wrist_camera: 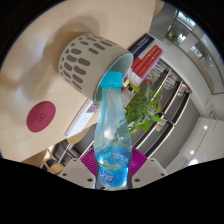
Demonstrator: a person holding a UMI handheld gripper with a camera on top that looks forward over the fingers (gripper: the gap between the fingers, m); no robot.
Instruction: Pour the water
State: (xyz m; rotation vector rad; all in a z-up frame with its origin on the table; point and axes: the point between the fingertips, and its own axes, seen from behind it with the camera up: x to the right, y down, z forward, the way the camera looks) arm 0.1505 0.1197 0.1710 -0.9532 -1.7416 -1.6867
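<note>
My gripper (112,165) is shut on a clear plastic water bottle (110,130) with a blue tint and a printed label. The magenta pads (91,160) press its sides. The view is rolled, so the bottle is tipped with its open mouth (116,75) at the rim of a white perforated pot (88,58) just beyond the fingers. The mouth overlaps the pot's opening. I cannot make out a water stream. Water fills the bottle's lower part near the fingers.
A green plant (145,105) sits to the right of the bottle. A beige tabletop (35,60) carries a round magenta coaster (41,116). A red-and-white box (145,62) lies beside the pot. Slatted shelving (175,105) lies beyond.
</note>
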